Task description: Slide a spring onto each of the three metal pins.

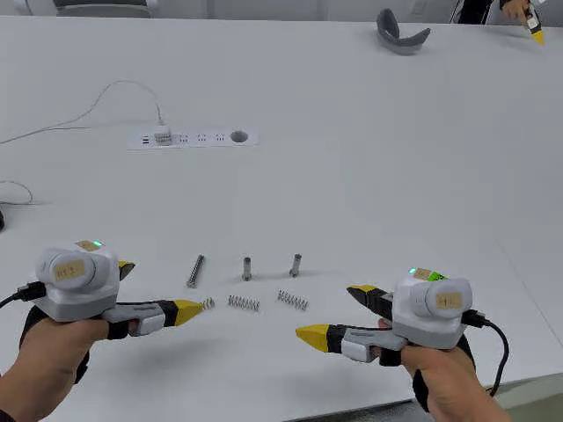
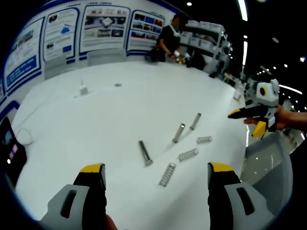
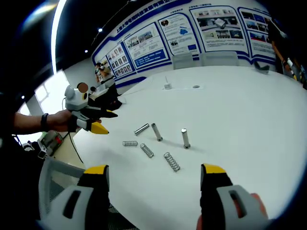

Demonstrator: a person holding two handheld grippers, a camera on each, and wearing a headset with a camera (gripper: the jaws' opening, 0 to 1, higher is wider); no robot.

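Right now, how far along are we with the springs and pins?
Nothing is done yet: the left spring, middle spring and right spring lie loose on the table, none on a pin. The left pin lies on its side; the middle pin and right pin stand upright, bare. Nothing is in hand: left gripper and right gripper are open and empty. All three springs remain to fit.

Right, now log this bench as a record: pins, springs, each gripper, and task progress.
pins: three metal pins; one lies flat, two stand upright
springs: three springs lying loose before the pins
left gripper: jaws open, empty
right gripper: jaws open, empty
progress: no spring on any pin yet
also: power strip farther back
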